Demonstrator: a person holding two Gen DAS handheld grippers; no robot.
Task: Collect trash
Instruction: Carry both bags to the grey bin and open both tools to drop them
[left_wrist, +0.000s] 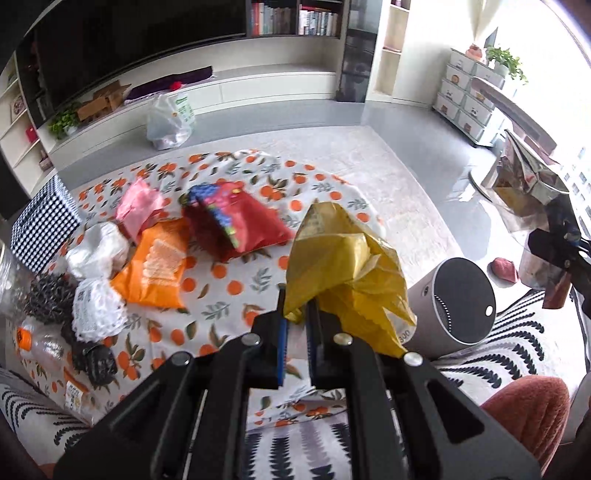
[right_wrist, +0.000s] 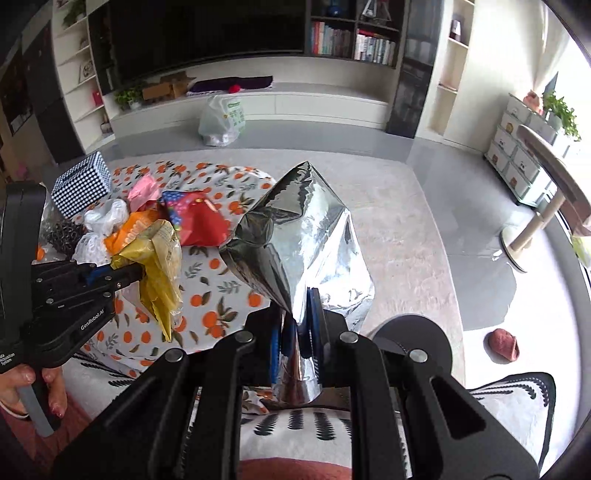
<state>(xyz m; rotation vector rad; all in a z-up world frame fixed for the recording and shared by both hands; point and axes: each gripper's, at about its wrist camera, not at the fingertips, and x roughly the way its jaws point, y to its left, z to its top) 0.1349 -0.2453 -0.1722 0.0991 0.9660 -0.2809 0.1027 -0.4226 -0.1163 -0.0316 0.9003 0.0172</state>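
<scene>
I am clamping a crumpled yellow wrapper (left_wrist: 343, 273) in my left gripper (left_wrist: 298, 317); the jaws are pinched narrow on its lower corner, and the wrapper is standing up and fanning out to the right above the fingers, its long axis running up and slightly away from me. In my right gripper (right_wrist: 298, 325) I am pinching a silver foil bag (right_wrist: 299, 243) by a narrow neck near its bottom; the bag is rising upright from the jaws, its pointed top aiming away from me, its long axis close to vertical. Both pieces are hanging in the air above the orange-print cloth (left_wrist: 229, 295), touching nothing below.

On that cloth the remaining trash is lying in a loose cluster: a red bag (left_wrist: 236, 225), an orange packet (left_wrist: 155, 273), a pink wrapper (left_wrist: 138, 210), white foam nets (left_wrist: 98, 310) and a dark mesh (left_wrist: 48, 297). A checked box (left_wrist: 44, 225) is sitting at the cloth's far left edge. A grey cylinder (left_wrist: 452, 306) is standing just right of the yellow wrapper; I cannot tell what is inside. A white plastic bag (left_wrist: 170, 122) is slumping on the floor by the cabinet, its contents unclear.
</scene>
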